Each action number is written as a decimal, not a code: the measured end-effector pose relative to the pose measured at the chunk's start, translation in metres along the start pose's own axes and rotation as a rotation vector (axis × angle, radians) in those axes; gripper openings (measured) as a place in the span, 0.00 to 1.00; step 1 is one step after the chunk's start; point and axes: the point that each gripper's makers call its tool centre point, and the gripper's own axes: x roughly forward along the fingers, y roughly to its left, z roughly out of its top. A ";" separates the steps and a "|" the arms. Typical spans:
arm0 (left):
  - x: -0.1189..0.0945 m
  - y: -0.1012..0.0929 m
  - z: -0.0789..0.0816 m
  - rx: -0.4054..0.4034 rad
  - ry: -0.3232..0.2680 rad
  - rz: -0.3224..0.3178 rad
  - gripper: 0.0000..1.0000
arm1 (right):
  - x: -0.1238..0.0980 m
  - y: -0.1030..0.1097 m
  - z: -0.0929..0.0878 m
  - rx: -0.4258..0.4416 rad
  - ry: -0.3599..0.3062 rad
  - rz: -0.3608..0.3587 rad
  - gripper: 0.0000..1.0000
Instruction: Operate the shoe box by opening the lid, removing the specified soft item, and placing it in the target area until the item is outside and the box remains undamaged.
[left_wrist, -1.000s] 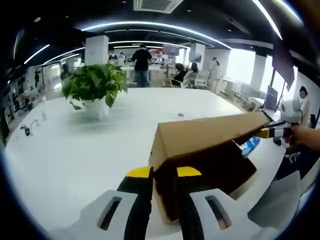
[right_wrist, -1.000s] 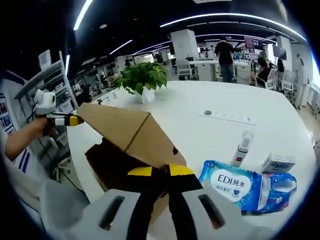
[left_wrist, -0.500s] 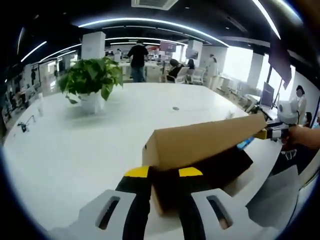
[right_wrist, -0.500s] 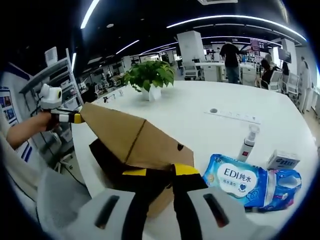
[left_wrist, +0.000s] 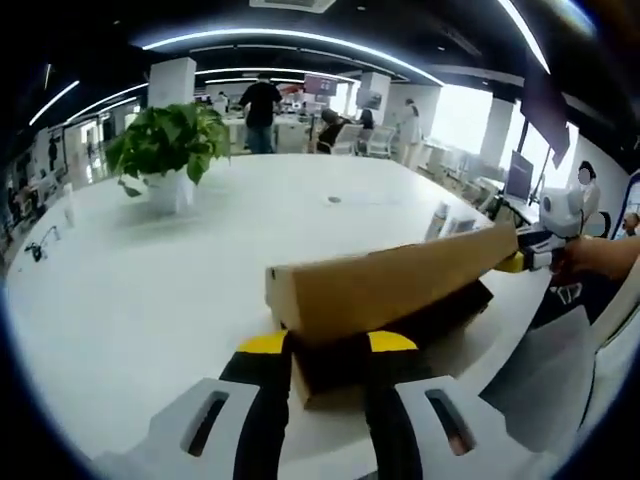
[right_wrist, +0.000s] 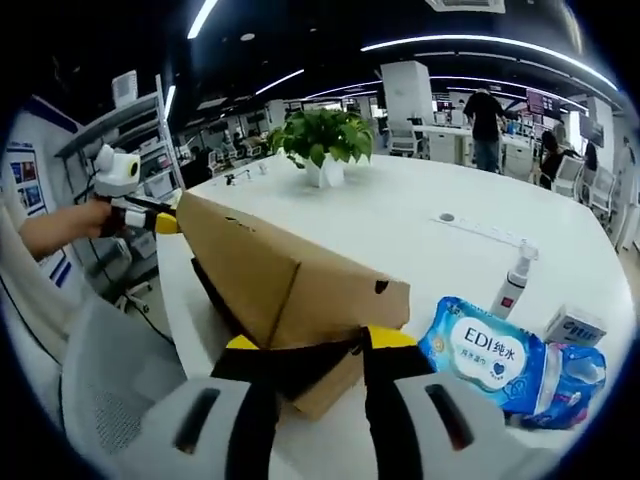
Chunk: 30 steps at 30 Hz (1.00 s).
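A brown cardboard shoe box (left_wrist: 385, 300) sits on a big white table (left_wrist: 150, 280), its lid (right_wrist: 270, 265) tipped up a little at one side. The left gripper (left_wrist: 327, 345) pinches one end of the lid between its two black jaws with yellow tips. The right gripper (right_wrist: 310, 345) pinches the other end. A blue wet-wipes pack (right_wrist: 500, 360), a small spray bottle (right_wrist: 515, 280) and a green plant in a white pot (left_wrist: 165, 150) stand nearby.

You worked in an open-plan office: a broad white table (left_wrist: 150, 270) carried a potted plant (left_wrist: 165, 150), curved ceiling light strips (left_wrist: 290, 38) glowed overhead, bright windows (left_wrist: 460, 115) lined one side, and shelving (right_wrist: 120, 140) stood behind.
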 end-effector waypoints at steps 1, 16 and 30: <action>0.000 0.000 -0.002 -0.001 0.003 -0.001 0.27 | 0.000 0.001 -0.002 -0.008 0.007 0.001 0.32; 0.010 -0.007 -0.034 0.010 0.086 -0.018 0.33 | 0.008 0.013 -0.030 -0.072 0.083 0.046 0.39; 0.019 -0.004 -0.056 0.053 0.155 -0.014 0.35 | 0.012 0.022 -0.049 -0.111 0.143 0.052 0.39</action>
